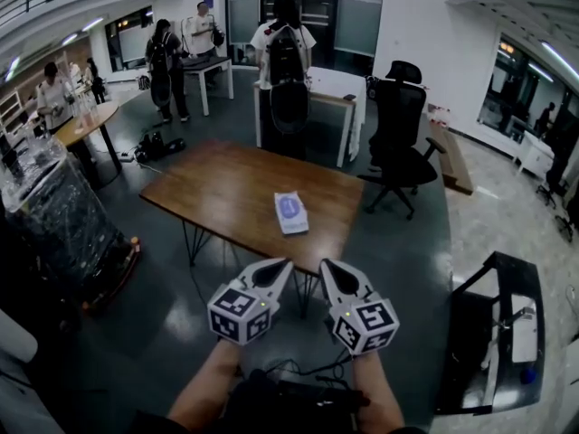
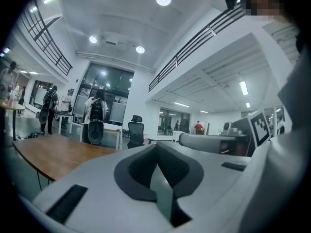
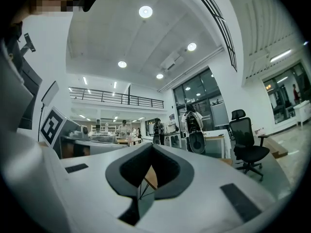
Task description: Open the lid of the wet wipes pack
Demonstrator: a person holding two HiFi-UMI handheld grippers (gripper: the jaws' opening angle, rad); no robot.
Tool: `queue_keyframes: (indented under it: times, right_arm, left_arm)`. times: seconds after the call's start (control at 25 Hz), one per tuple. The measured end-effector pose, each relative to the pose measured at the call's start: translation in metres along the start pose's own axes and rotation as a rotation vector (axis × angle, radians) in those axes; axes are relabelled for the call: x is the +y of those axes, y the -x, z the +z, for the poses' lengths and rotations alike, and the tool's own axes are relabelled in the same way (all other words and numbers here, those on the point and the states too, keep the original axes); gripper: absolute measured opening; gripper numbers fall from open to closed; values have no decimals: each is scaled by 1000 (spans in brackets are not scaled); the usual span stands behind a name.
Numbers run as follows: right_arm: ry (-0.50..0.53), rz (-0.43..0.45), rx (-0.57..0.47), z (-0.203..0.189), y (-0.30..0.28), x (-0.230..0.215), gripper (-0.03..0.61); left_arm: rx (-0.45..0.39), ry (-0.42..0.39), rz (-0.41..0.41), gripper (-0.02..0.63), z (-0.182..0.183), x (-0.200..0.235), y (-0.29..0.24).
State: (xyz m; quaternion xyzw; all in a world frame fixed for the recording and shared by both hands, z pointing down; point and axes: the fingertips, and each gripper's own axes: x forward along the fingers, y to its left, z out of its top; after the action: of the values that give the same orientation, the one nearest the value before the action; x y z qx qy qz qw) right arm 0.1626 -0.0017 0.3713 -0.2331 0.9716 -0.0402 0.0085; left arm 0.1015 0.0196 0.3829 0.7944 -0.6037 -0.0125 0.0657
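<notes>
A white wet wipes pack (image 1: 290, 212) with a blue oval label lies flat near the front edge of a brown wooden table (image 1: 217, 188). The lid looks closed. Both grippers hang in the air short of the table, side by side and pointing toward it. My left gripper (image 1: 282, 266) has its jaws together with nothing in them. My right gripper (image 1: 327, 268) is likewise shut and empty. The left gripper view shows the left gripper (image 2: 156, 147) tips meeting and the tabletop (image 2: 53, 154) ahead at left. In the right gripper view the right gripper (image 3: 151, 147) tips also meet. Neither gripper view shows the pack.
A black office chair (image 1: 398, 138) stands beyond the table's right end. White desks (image 1: 339, 89) and several people are farther back. A plastic-wrapped stack (image 1: 54, 215) sits at left, and a black cart (image 1: 498, 333) stands at right.
</notes>
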Motion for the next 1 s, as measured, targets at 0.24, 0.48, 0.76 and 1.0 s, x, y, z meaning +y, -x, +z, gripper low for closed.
queue_keyframes:
  times: [0.24, 0.48, 0.76, 1.0]
  right_arm:
    - [13, -14, 25, -5, -55, 5, 11]
    - [37, -60, 30, -2, -98, 9, 11]
    - [41, -64, 24, -6, -135, 8, 11]
    - [110, -63, 57, -20, -171, -16, 11]
  left_arm:
    - [16, 16, -20, -5, 1, 53, -7]
    - [29, 14, -44, -5, 4, 94, -14]
    - [41, 19, -29, -5, 2, 132, -20]
    - [70, 18, -3, -5, -5, 163, -50]
